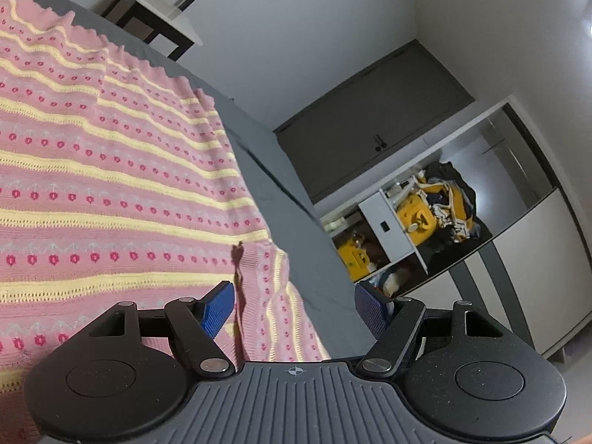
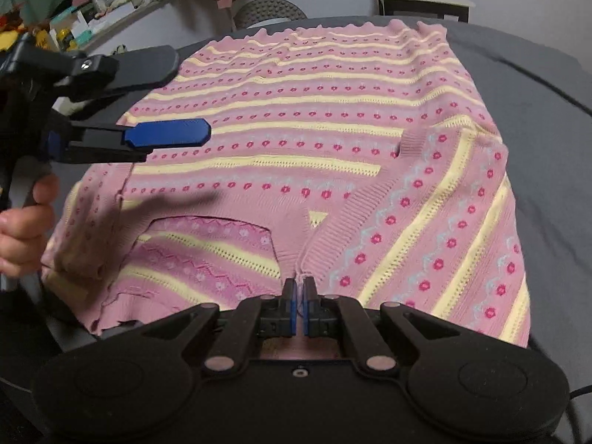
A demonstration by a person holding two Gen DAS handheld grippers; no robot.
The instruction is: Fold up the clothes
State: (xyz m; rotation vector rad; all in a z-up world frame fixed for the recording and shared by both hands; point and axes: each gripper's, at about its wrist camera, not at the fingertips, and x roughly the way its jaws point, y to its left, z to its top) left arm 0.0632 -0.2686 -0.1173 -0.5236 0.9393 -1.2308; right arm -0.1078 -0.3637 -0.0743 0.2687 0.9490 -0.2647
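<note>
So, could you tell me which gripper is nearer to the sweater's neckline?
The right. The right gripper is shut on the pink sweater at its neckline, while the left gripper hangs open over the sweater's left side.

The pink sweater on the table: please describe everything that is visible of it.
The pink sweater is a knit with yellow stripes, rows of small red flowers and a scalloped hem. It lies spread on a grey surface, one sleeve folded diagonally across the body. The right gripper is shut on the ribbed neckline. The left gripper is open near the other sleeve, holding nothing.
</note>
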